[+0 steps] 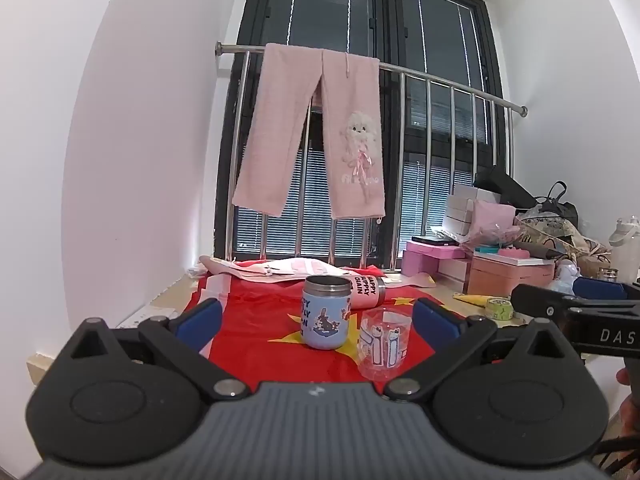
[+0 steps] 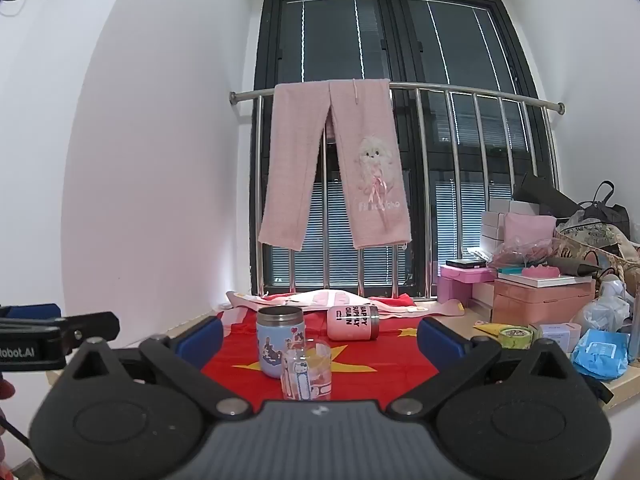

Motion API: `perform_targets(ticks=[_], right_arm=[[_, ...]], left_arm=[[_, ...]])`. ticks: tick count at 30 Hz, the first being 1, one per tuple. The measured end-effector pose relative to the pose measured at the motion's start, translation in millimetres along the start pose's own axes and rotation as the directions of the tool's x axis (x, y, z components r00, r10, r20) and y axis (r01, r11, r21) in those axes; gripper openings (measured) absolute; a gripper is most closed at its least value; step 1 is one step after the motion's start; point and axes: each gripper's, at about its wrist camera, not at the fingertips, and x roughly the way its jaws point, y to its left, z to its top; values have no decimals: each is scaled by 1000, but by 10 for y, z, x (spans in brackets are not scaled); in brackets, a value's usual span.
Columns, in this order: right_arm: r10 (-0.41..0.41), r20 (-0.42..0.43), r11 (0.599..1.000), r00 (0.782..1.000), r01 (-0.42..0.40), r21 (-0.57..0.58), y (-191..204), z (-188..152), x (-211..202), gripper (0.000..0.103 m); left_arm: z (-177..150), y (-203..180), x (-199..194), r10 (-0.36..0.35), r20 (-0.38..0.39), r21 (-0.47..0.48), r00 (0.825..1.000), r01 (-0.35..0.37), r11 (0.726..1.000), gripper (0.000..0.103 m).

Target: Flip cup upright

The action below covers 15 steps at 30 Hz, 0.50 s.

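A pink cup point(image 1: 367, 290) point(image 2: 353, 322) with black lettering lies on its side at the back of a red flag cloth point(image 1: 260, 320) point(image 2: 376, 356). A blue cartoon cup point(image 1: 325, 312) point(image 2: 279, 342) stands upright in front of it. A clear glass with cartoon prints point(image 1: 383, 344) point(image 2: 306, 368) stands nearest me. My left gripper point(image 1: 316, 316) is open and empty, short of the cups. My right gripper point(image 2: 320, 338) is open and empty, also short of them. Each gripper shows at the edge of the other's view.
Pink trousers point(image 1: 316, 132) hang on a steel rail point(image 1: 440, 80) before a dark window. Pink boxes point(image 2: 540, 296), bags, a tape roll point(image 2: 516, 336) and blue packets point(image 2: 600, 354) crowd the right of the table. A white wall is at left.
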Motion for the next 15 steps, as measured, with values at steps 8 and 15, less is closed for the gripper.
perform_targets(ticks=[8,15], right_arm=[[0,1,1000,1000,0,0,4,-6,2,103],[0,1,1000,1000,0,0,5,-8,7,103]], left_arm=[[31,9,-29,-3,-3,0,1000,3,1000,103],[25,5,-38,-4,-3,-1,1000,4,1000,103]])
